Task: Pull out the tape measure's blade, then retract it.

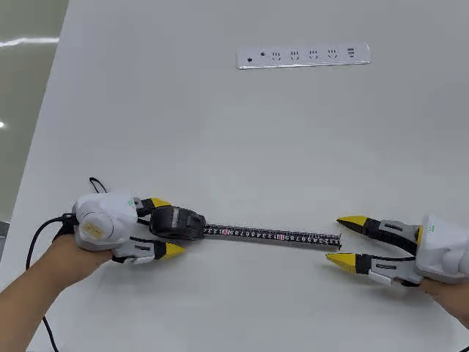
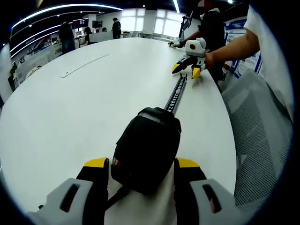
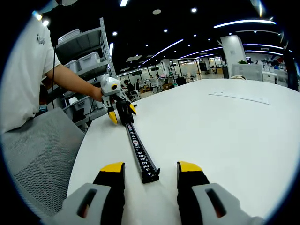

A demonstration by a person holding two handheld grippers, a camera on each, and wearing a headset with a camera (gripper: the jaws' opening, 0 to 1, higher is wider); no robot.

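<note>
A black tape measure case [image 1: 176, 222] lies on the white table, held between the yellow-tipped fingers of my left gripper [image 1: 165, 226], which is shut on it [image 2: 146, 154]. Its blade [image 1: 272, 235] lies flat on the table, pulled out to the right, dark with white numbers. The blade's end hook [image 3: 150, 177] rests just ahead of my right gripper [image 3: 151, 167], whose jaws stand open on either side without touching it. In the head view my right gripper [image 1: 346, 240] sits a short way right of the blade tip [image 1: 338, 240]. The far-off right gripper [image 2: 187, 68] appears in the left gripper view.
A white power strip [image 1: 303, 56] lies at the far side of the table [image 1: 220, 132]. A black cable [image 1: 37, 238] trails from the left gripper toward the table's left edge. A grey mesh chair [image 3: 37, 150] stands beside the table.
</note>
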